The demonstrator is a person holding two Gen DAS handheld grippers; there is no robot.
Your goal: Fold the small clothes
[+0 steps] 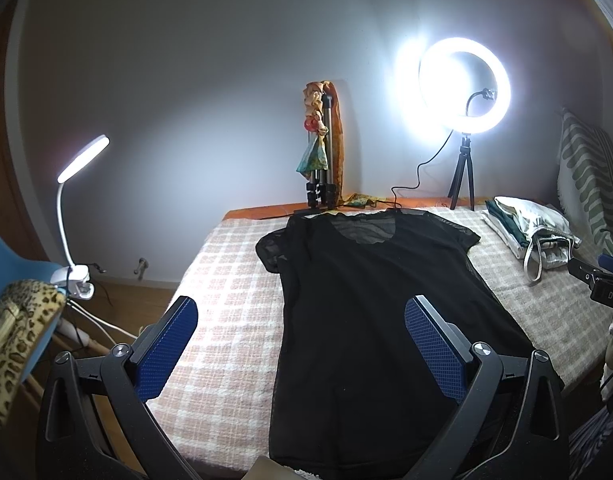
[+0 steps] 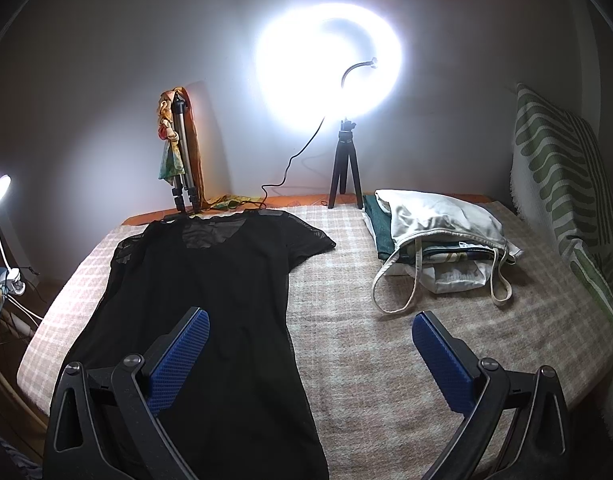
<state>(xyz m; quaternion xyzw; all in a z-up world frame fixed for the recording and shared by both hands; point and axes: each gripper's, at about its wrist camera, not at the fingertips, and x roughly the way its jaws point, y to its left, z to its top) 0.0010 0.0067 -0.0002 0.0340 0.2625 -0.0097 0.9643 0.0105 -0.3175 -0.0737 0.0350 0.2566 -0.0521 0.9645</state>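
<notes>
A black short-sleeved top with sheer mesh shoulders (image 1: 366, 300) (image 2: 210, 292) lies spread flat, neck away from me, on the checked blanket (image 1: 226, 312) (image 2: 386, 340). My left gripper (image 1: 302, 316) hovers open over the top's lower left side, nothing between its blue pads. My right gripper (image 2: 310, 328) is also open, above the top's right edge, its left finger over the fabric and its right finger over bare blanket. The right gripper's body (image 1: 598, 280) shows at the far right of the left wrist view.
A white tote bag on folded clothes (image 2: 438, 240) (image 1: 534, 232) sits at the back right. A ring light on a small tripod (image 2: 346, 168) (image 1: 462, 92), a folded tripod draped in scarves (image 1: 322, 152) (image 2: 182, 152), a striped pillow (image 2: 558, 168) and a clip lamp (image 1: 74, 184) surround the blanket.
</notes>
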